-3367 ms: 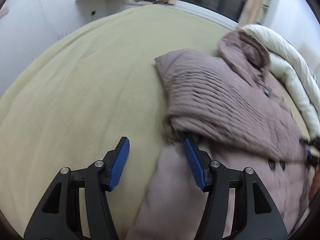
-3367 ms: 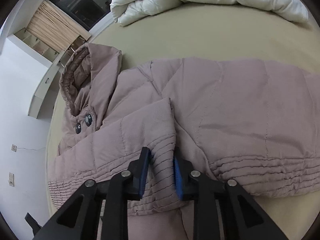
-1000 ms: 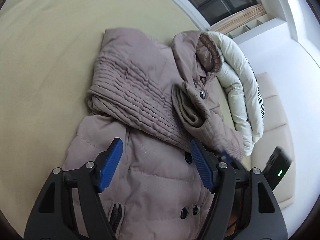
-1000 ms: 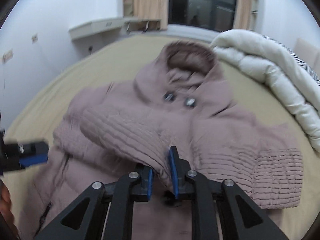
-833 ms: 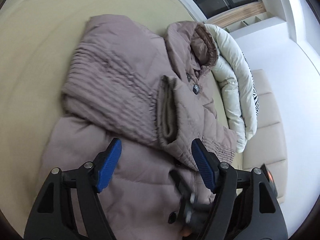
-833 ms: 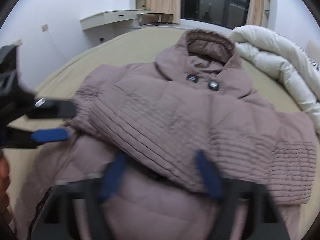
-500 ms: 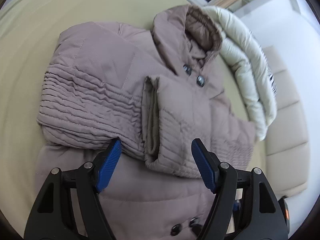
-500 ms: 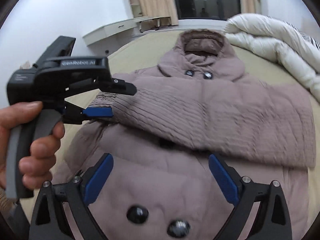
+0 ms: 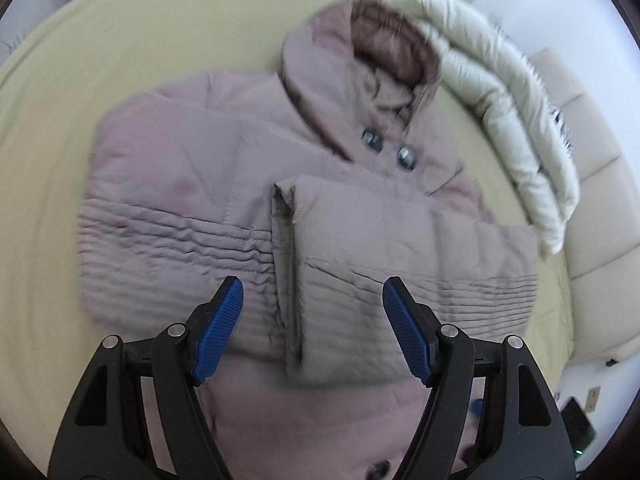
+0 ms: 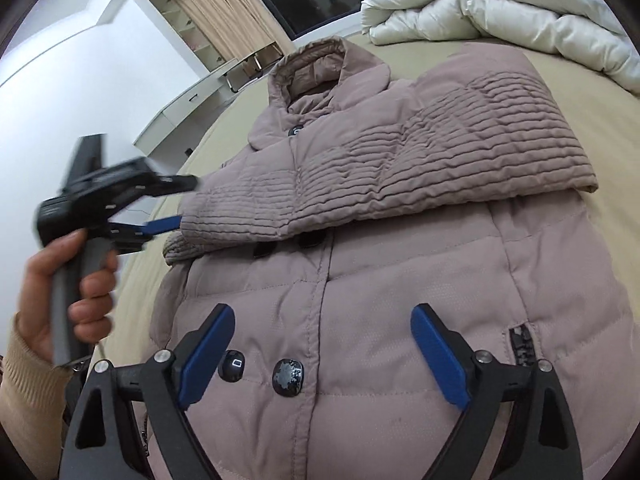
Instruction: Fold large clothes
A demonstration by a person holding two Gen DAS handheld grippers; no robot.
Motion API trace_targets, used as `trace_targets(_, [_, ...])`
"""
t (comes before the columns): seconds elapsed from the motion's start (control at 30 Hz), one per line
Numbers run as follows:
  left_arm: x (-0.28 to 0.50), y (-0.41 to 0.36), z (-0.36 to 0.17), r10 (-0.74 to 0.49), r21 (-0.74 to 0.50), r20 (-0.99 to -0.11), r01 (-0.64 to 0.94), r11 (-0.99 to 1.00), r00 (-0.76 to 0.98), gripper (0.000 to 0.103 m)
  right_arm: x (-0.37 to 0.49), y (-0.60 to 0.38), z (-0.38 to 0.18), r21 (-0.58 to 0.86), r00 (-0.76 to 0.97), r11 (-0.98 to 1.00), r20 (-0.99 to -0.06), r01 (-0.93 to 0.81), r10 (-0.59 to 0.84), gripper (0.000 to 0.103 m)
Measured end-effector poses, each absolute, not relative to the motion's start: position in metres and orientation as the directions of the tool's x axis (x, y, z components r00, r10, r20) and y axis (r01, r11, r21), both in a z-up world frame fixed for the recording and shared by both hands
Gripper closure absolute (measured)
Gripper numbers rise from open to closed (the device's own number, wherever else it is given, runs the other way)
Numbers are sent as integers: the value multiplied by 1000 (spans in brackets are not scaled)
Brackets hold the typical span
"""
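The mauve quilted hooded down coat [image 9: 224, 184] was laid flat on the beige-sheeted bed [image 9: 132, 28], both sleeves crossed over its chest for folding, while the left gripper [image 9: 312, 328] was held open and empty above them and the right gripper's [image 10: 320, 356] empty jaws were closing slightly over the buttoned front.

Item: mauve quilted hooded puffer coat [image 10: 400, 312]
Pose: flat, front up, buttoned
Sleeves: both folded across chest, cuffs overlapping at centre
Place: on tan bedspread [image 9: 120, 40], hood nearest white duvet [image 9: 500, 92]
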State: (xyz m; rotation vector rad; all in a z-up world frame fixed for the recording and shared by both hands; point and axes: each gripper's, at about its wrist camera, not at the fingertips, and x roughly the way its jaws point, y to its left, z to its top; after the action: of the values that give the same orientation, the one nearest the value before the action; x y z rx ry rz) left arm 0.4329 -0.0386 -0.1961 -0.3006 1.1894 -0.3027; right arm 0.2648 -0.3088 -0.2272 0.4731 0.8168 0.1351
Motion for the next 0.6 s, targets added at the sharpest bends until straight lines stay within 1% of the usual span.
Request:
trace_targets(0.03, [439, -40, -203, -384, -386, -862, 64, 920, 329, 41, 264, -311, -227, 454, 683, 888, -670, 68, 290, 10])
trace_targets(0.07, [441, -42, -208, -415, -415, -852, 71, 907, 320, 51, 263, -314, -226, 454, 684, 888, -670, 70, 289, 11])
trace_targets(0.1, [442, -44, -208, -442, -439, -844, 81, 895, 304, 66, 261, -317, -226, 456, 686, 887, -668, 72, 288, 11])
trace_targets(0.13, [441, -44, -206, -433, -430, -845, 84, 899, 313, 73, 260, -320, -226, 460, 689, 885, -666, 77, 286, 11])
trace_targets(0.17, [439, -44, -203, -428, -422, -843, 93, 902, 326, 77, 260, -323, -225, 467, 693, 881, -662, 82, 287, 12])
trace_targets(0.2, [437, -42, -199, -432, -424, -838, 101, 900, 334, 83, 259, -327, -224, 476, 697, 875, -656, 86, 289, 13])
trace_targets(0.27, [431, -33, -187, -463, -458, -813, 104, 883, 352, 86, 260, -336, -218, 498, 716, 862, -637, 98, 287, 13])
trace_targets(0.37, [424, -11, -165, -455, -457, -789, 99, 884, 414, 87, 259, -358, -204, 539, 765, 833, -586, 123, 267, 13])
trace_targets(0.47, [427, 18, -153, -401, -436, -779, 44, 899, 481, 87, 261, -390, -192, 586, 808, 791, -545, 175, 224, 13])
trace_targets(0.53, [436, 44, -156, -366, -436, -784, -24, 900, 502, 87, 264, -413, -187, 612, 826, 757, -534, 229, 182, 13])
trace_targets(0.6, [443, 57, -163, -316, -399, -802, -60, 915, 506, 87, 268, -437, -180, 648, 846, 711, -514, 273, 143, 15])
